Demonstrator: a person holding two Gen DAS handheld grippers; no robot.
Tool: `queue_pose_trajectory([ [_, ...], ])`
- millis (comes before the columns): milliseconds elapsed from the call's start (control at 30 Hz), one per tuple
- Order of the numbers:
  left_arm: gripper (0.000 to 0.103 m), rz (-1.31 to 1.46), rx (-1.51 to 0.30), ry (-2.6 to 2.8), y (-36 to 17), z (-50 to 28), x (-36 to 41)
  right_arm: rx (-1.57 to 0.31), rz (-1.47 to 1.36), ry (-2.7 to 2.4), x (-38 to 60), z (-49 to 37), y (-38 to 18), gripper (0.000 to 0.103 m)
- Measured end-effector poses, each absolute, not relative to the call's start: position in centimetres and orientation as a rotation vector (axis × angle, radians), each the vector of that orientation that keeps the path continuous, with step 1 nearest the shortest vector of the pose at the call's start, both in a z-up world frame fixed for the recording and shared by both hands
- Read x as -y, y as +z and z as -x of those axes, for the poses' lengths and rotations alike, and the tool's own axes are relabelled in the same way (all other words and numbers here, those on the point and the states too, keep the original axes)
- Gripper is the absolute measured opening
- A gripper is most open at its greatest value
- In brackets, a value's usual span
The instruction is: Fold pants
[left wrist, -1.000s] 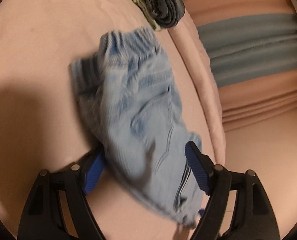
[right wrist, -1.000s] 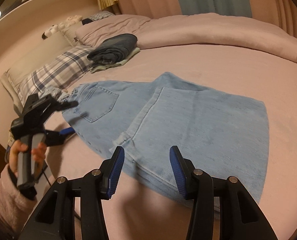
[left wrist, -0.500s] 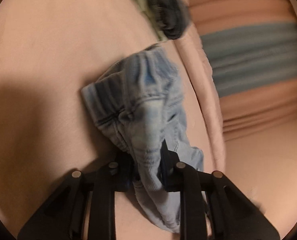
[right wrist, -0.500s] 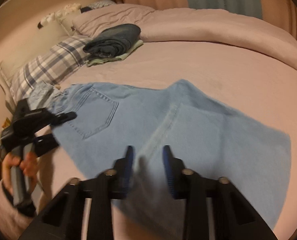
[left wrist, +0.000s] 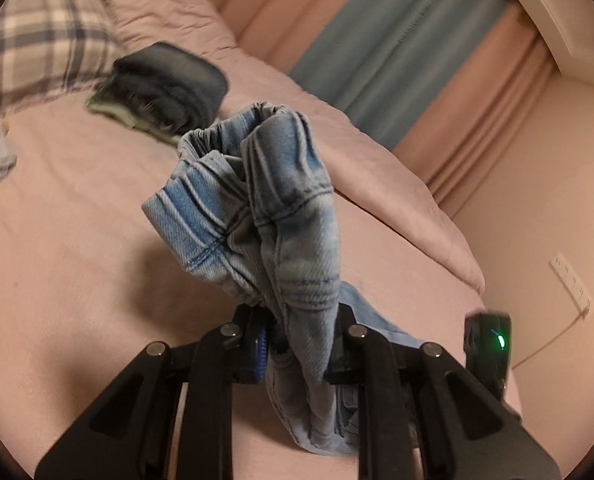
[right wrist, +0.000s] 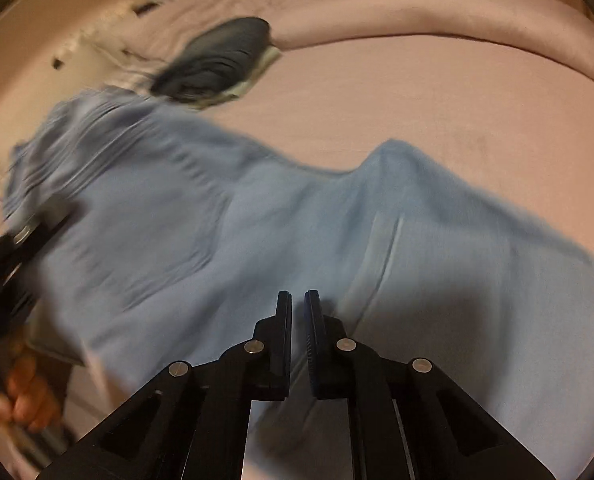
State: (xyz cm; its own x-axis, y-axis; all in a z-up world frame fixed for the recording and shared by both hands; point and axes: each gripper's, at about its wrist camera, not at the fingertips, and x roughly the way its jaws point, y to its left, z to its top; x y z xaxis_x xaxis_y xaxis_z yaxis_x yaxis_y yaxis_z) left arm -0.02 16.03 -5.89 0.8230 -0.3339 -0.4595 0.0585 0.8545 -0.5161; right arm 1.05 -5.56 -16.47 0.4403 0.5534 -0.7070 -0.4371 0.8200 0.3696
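Note:
Light blue denim pants (right wrist: 225, 240) lie across the pink bed, partly lifted and blurred. My left gripper (left wrist: 299, 344) is shut on the bunched elastic waistband (left wrist: 273, 208), which stands up above its fingers. It also shows in the right wrist view (right wrist: 13, 256) at the far left, held in a hand. My right gripper (right wrist: 298, 312) is shut on the near edge of the pants by the folded leg seam; the pinched cloth between the pads is hard to see.
A stack of folded dark clothes (right wrist: 221, 64) lies further back on the bed (right wrist: 437, 92), also in the left wrist view (left wrist: 165, 84). A plaid pillow (left wrist: 37, 52) is at the head. A rolled pink duvet (left wrist: 377, 176) runs along the far side by curtains (left wrist: 397, 40).
Both grippers have closed on the pants. The left one has lifted the waistband and swung up; the right one has closed on the near edge and the cloth is rising.

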Motion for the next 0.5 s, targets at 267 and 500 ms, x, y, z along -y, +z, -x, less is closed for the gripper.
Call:
queue_pose_trajectory([
  [267,0.018,0.368,-0.555,-0.298,-4.1,0.5,-11.0,-0.964,-0.273,0.689,7.1,2.3,-19.2,0.010],
  [500,0.019,0.156,-0.579,-0.402,-4.6,0.6,-4.2,-0.778,-0.958,0.733,20.5,4.3,-20.1,0.064],
])
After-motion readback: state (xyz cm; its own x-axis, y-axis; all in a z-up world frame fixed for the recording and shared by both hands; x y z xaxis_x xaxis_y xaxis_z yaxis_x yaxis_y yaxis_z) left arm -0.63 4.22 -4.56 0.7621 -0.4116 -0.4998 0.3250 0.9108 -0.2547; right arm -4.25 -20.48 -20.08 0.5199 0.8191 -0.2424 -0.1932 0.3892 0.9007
